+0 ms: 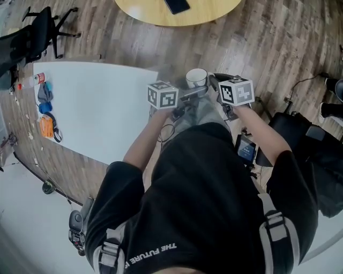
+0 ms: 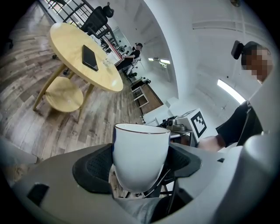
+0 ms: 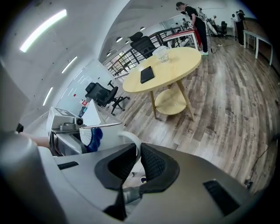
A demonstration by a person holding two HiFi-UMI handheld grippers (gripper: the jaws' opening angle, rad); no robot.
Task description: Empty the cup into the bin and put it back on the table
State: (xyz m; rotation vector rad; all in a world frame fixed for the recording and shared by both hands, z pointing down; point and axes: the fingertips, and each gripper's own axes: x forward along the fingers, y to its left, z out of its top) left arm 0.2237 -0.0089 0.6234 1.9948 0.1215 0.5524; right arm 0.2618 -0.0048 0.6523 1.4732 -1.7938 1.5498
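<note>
At left gripper (image 2: 140,165), white cup (image 2: 141,151), clamped upright

One white cup (image 1: 196,77), top centre of the head view. Two grippers: left gripper (image 1: 188,96), right gripper (image 1: 215,84). Two tables: white table (image 1: 91,107) at left, round wooden table (image 1: 155,16) along the top edge. One dark phone (image 1: 177,5). One black office chair (image 1: 40,29), upper left.

Cup (image 2: 141,151) glossy white glaze; fingers (image 2: 94,168) matt blk, dimpled; floor (image 1: 268,48) wood planks.
</note>
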